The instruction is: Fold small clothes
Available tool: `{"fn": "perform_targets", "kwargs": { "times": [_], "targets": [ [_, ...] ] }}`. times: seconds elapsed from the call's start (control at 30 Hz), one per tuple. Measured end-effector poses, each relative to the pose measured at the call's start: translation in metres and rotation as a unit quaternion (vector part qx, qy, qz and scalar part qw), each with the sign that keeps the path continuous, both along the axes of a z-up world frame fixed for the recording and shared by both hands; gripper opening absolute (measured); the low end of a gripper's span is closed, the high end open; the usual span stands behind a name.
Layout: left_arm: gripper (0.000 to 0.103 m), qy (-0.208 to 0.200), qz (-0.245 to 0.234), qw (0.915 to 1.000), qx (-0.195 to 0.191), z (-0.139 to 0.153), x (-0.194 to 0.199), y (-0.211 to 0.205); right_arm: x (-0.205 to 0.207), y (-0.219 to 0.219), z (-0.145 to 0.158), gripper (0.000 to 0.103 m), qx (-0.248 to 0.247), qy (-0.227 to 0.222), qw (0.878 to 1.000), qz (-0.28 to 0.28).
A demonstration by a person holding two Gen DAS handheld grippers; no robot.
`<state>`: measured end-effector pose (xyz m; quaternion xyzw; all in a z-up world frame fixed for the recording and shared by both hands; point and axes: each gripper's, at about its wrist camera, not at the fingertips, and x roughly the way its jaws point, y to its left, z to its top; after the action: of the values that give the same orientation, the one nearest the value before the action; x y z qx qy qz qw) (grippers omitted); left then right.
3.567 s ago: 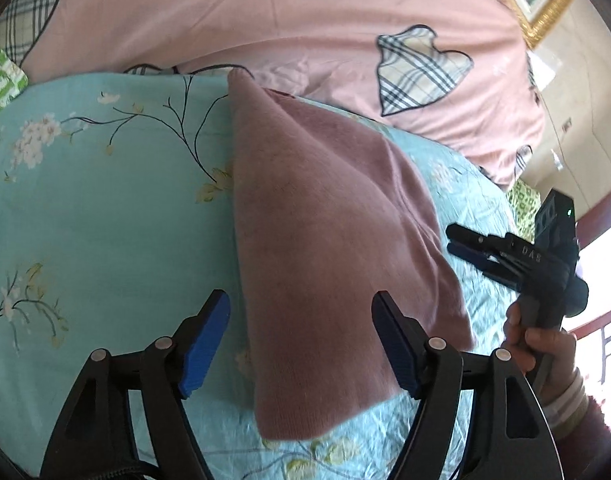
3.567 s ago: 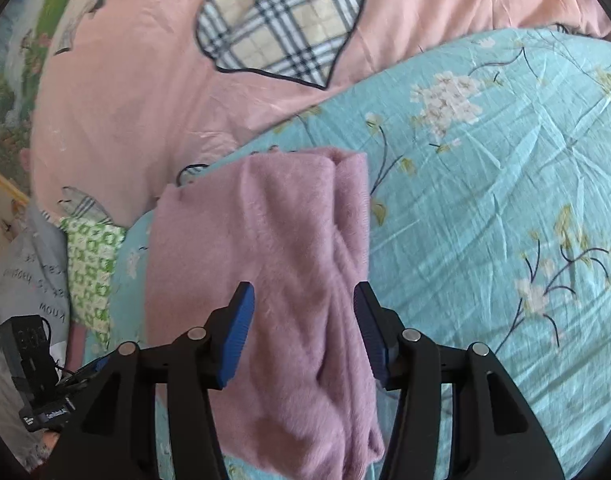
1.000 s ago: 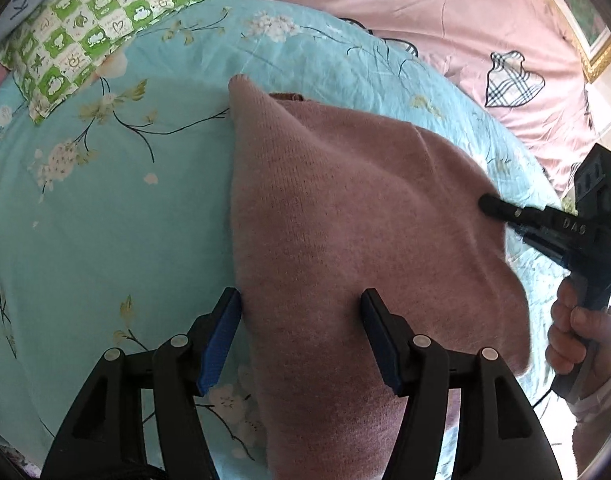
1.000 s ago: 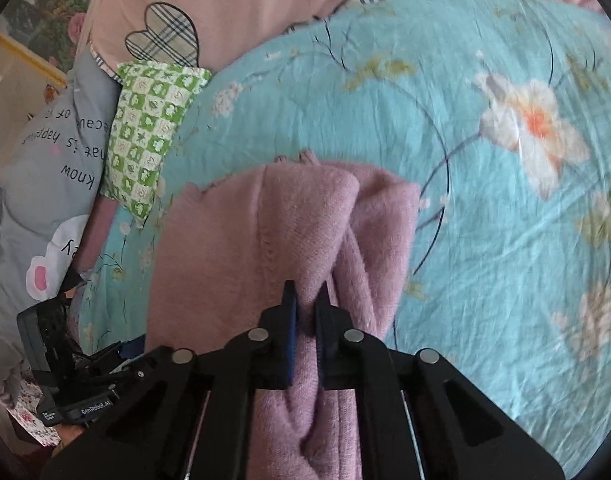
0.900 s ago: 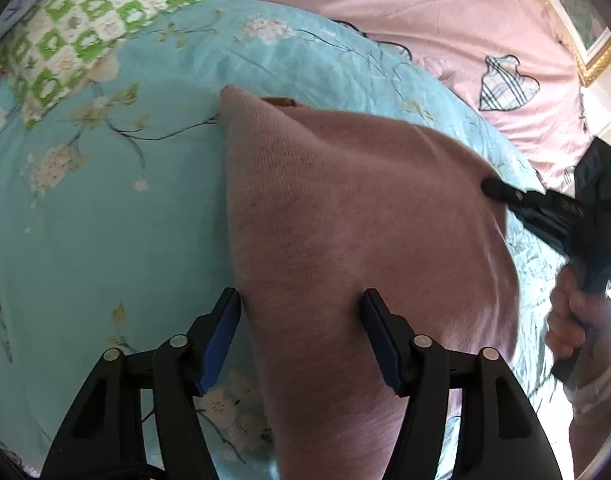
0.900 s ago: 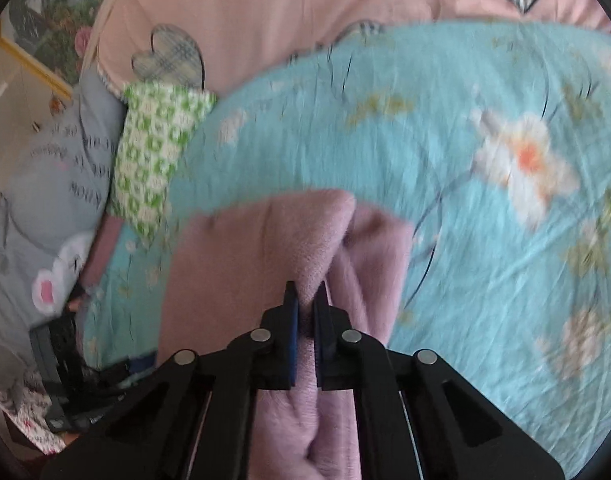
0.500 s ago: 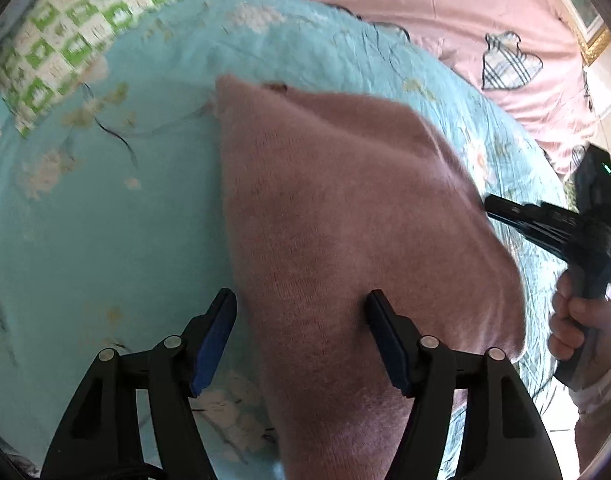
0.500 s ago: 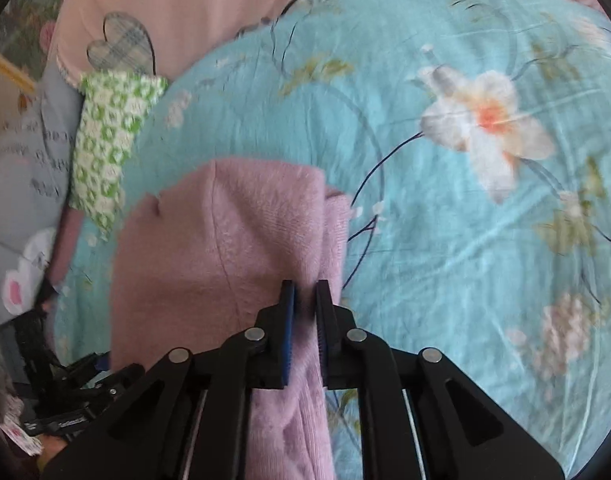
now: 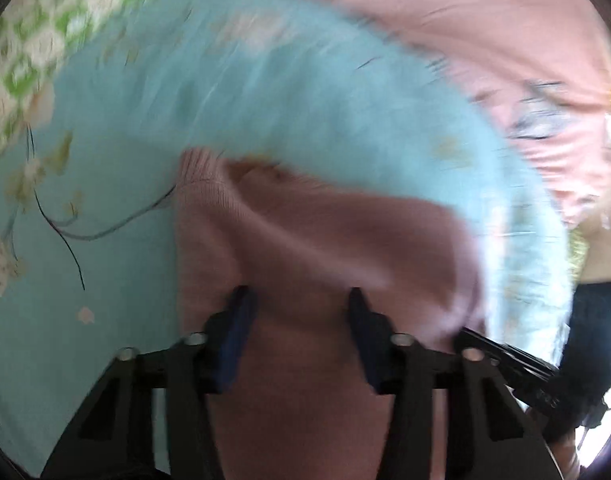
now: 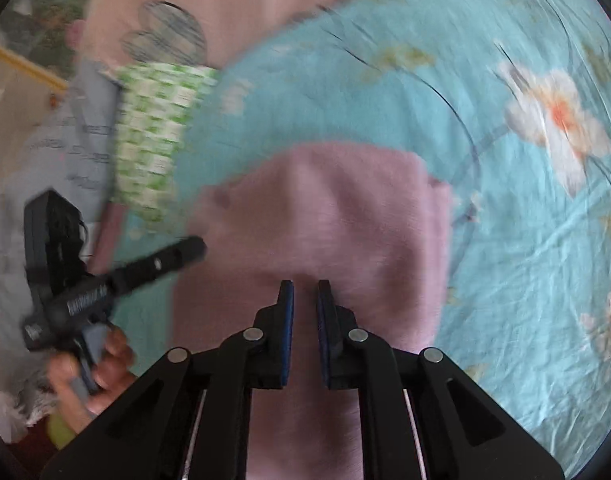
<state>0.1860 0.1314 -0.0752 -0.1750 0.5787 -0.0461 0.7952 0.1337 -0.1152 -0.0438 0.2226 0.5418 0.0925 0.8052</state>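
Since the left view is smeared, I log fine detail from the right view only.

Item 1, sweater (image 10: pixel 325 216): pink knit, folded, lying on the sheet (image 10: pixel 505 240). In both views its near end runs under the camera and out of frame.

Item 2, right gripper (image 10: pixel 303 288): over the sweater's near part, jaws narrow, with a slim strip of knit pinched between the pads. Only the left view shows its tip from outside, at the sweater's right edge and touching the cloth.

Item 3, left gripper (image 9: pixel 299 300): jaws at a middling gap and closing, with the sweater between them. The blur does not let me see the pads pressing the knit. Only the right view shows it from outside, tip at the sweater's left edge, with a hand (image 10: pixel 101 364) on its grip.

Item 4, sheet: blue, floral, on every side of the sweater. The big white and orange flower right of the sweater shows in the right view alone.

Item 5, pillow (image 10: pixel 153 128): green checked, beyond the sweater's left corner.

Item 6, quilt (image 9: pixel 465 20): pink, beyond the sheet, well apart from the sweater.
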Motion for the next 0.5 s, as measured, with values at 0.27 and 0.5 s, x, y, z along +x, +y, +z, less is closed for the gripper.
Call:
{"fn": "perform_targets", "kwargs": {
  "times": [0.27, 0.5],
  "targets": [
    [0.040, -0.026, -0.031, 0.9985, 0.037, 0.024, -0.014, -0.009, -0.003, -0.019, -0.008, 0.002, 0.030, -0.002, 0.999, -0.032],
    [0.041, -0.085, -0.077, 0.9929, -0.034, 0.066, -0.113, -0.018, -0.058, -0.011, 0.031, 0.003, 0.040, -0.039, 0.998, 0.022]
  ]
}}
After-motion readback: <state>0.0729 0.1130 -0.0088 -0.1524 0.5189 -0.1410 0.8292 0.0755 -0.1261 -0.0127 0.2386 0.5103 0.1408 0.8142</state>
